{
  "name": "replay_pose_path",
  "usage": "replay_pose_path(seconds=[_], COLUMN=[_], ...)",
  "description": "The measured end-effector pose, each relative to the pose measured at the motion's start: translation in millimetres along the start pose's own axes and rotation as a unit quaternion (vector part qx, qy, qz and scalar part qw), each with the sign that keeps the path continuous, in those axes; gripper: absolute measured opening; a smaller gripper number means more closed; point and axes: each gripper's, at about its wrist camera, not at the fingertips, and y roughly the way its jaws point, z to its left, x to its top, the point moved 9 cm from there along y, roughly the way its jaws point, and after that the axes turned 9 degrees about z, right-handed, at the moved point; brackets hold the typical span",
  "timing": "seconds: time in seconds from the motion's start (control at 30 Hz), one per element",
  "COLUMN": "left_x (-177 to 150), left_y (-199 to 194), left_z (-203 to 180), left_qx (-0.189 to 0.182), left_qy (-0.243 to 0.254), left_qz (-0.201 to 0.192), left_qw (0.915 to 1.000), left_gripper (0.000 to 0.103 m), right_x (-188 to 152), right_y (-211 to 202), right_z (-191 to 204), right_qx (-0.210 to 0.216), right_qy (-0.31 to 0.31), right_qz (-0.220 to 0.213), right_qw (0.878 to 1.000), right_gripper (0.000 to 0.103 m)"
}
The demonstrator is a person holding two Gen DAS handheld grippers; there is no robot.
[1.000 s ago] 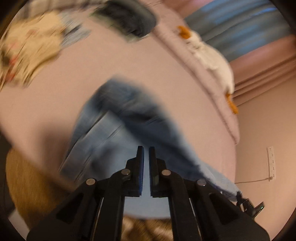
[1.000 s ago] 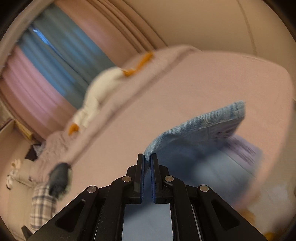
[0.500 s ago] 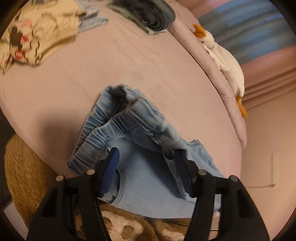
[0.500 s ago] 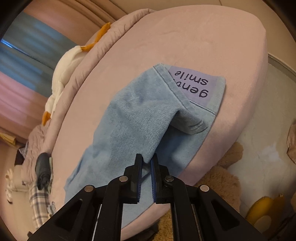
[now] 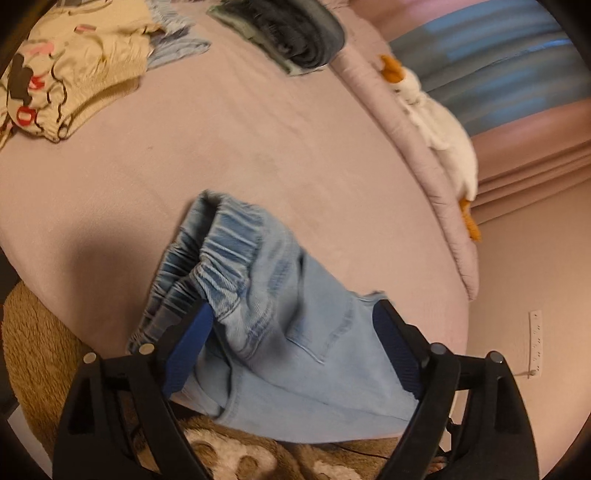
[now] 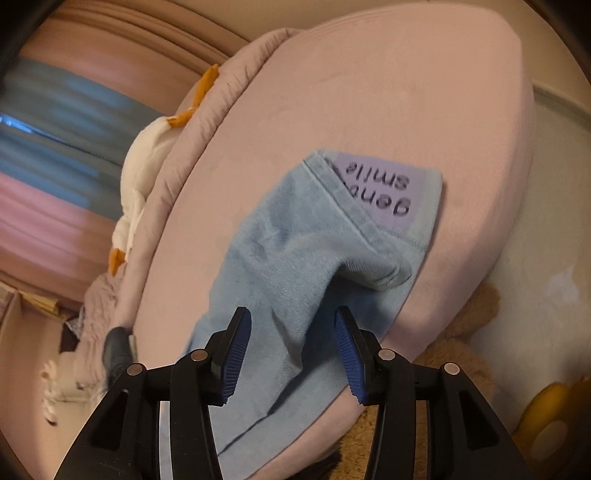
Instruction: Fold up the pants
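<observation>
**Jeans lying across the near edge of the bed, both grippers opening**

We see the light blue jeans (image 5: 280, 332) lying on the pink bed (image 5: 258, 147), close to its near edge. Their long axis runs along this edge. The elastic waistband (image 5: 218, 251) is at the left end and is bunched, standing a little up from the bed. The leg end with the lilac label (image 6: 384, 192) is at the right end, and its hem points to the far corner of the bed. Near this end the cloth makes a raised fold (image 6: 369, 273).

The left gripper (image 5: 291, 332) has its fingers (image 5: 188, 347) wide and opening more; the waist part of the jeans is between them, but the pads do not press on it. The right gripper (image 6: 291, 347) is about half open and its fingers (image 6: 349, 354) are also spreading; the leg cloth lies between them, loose.

Farther on the bed we see a beige printed garment (image 5: 55, 81) and a dark folded garment (image 5: 295, 33), well apart from the jeans. A white plush goose (image 5: 439, 114) rests on the far rim of the bed. A brown fluffy rug (image 5: 33, 354) is below the near edge.
</observation>
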Motion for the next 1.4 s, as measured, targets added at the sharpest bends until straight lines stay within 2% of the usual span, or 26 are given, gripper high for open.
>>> replay_pose_path(seconds=[0.03, 0.07, 0.1, 0.13, 0.17, 0.27, 0.33, 0.37, 0.43, 0.47, 0.53, 0.6, 0.63, 0.7, 0.73, 0.8, 0.87, 0.9, 0.97, 1.0, 1.03, 1.17, 1.23, 1.27, 1.3, 1.4], left_x=[2, 5, 7, 9, 11, 14, 17, 19, 22, 25, 31, 30, 28, 17, 10, -6, -23, -26, -31, -30, -28, -23, -22, -22, -22, -16], left_y=[4, 9, 12, 14, 17, 15, 11, 8, -1, -10, -31, -51, -54, -54, -51, -37, -18, -14, -12, -15, -17, -24, -24, -22, -18, -10], left_z=[8, 16, 25, 31, 40, 47, 45, 41, 27, 19, 3, -8, -8, -1, 8, 31, 55, 60, 66, 64, 61, 50, 48, 47, 41, 30], left_qx=[0.006, 0.01, 0.014, 0.02, 0.028, 0.003, -0.006, -0.005, -0.013, -0.025, -0.046, -0.065, -0.063, -0.035, -0.025, -0.012, 0.006, 0.014, 0.029, 0.029, 0.03, 0.029, 0.019, 0.006, -0.002, -0.007], left_qy=[-0.007, -0.022, -0.037, -0.047, -0.056, -0.08, -0.083, -0.077, -0.063, -0.055, -0.036, -0.025, -0.02, -0.005, -0.008, -0.033, -0.056, -0.06, -0.053, -0.048, -0.043, -0.021, -0.021, -0.027, -0.029, -0.016], left_qz=[0.007, 0.013, 0.015, 0.017, 0.023, 0.032, 0.036, 0.036, 0.03, 0.022, -0.008, -0.02, -0.022, -0.015, -0.008, 0.021, 0.058, 0.066, 0.067, 0.064, 0.063, 0.046, 0.044, 0.045, 0.045, 0.034], left_qw=[0.9999, 0.9996, 0.9991, 0.9985, 0.9978, 0.9963, 0.9959, 0.9964, 0.9975, 0.9979, 0.9983, 0.9974, 0.9976, 0.9992, 0.9996, 0.9992, 0.9967, 0.9959, 0.9959, 0.9964, 0.9967, 0.9983, 0.9986, 0.9986, 0.9986, 0.9993], left_gripper=[0.083, 0.072, 0.055, 0.046, 0.03, 0.025, 0.024, 0.023, 0.021, 0.011, 0.012, 0.012, 0.012, 0.012, 0.012, 0.012, 0.012, 0.012, 0.012, 0.013, 0.013, 0.016, 0.031, 0.045, 0.054, 0.06], right_x=[0, 2, 4, 6, 7, 18, 33, 46, 70, 83, 99, 105, 104, 98, 96, 89, 85, 80, 65, 59, 57, 53, 55, 54, 52, 54], right_y=[2, 4, 7, 10, 11, 22, 29, 31, 34, 34, 23, 1, -14, -36, -38, -28, -6, 11, 41, 47, 41, 14, 4, -1, -1, -13], right_z=[-1, -3, -5, -5, -4, 10, 12, 13, 26, 44, 86, 131, 152, 164, 158, 122, 71, 38, -11, -23, -25, -32, -37, -40, -41, -49], right_qx=[0.006, 0.013, 0.019, 0.029, 0.042, 0.102, 0.092, 0.071, 0.03, 0.022, 0.046, 0.094, 0.119, 0.118, 0.1, 0.054, -0.019, -0.079, -0.135, -0.12, -0.093, -0.09, -0.108, -0.112, -0.108, -0.075], right_qy=[0.004, 0.006, 0.014, 0.022, 0.026, 0.033, 0.045, 0.046, 0.024, 0.002, -0.045, -0.1, -0.129, -0.161, -0.16, -0.131, -0.11, -0.096, -0.06, -0.046, -0.042, -0.011, -0.01, -0.008, -0.005, 0.012], right_qz=[0.003, 0.006, 0.009, 0.012, 0.016, 0.032, 0.021, 0.008, -0.012, -0.02, -0.036, -0.056, -0.071, -0.1, -0.105, -0.089, -0.068, -0.045, 0.023, 0.035, 0.017, -0.009, -0.026, -0.029, -0.032, -0.042], right_qw=[1.0, 1.0, 1.0, 0.999, 0.999, 0.994, 0.995, 0.996, 0.999, 1.0, 0.997, 0.989, 0.982, 0.975, 0.976, 0.986, 0.991, 0.991, 0.989, 0.991, 0.995, 0.996, 0.994, 0.993, 0.994, 0.996], right_gripper=[0.047, 0.047, 0.047, 0.047, 0.047, 0.047, 0.044, 0.027, 0.01, 0.009, 0.004, 0.004, 0.003, 0.003, 0.003, 0.003, 0.003, 0.003, 0.004, 0.004, 0.005, 0.032, 0.033, 0.033, 0.033, 0.033])
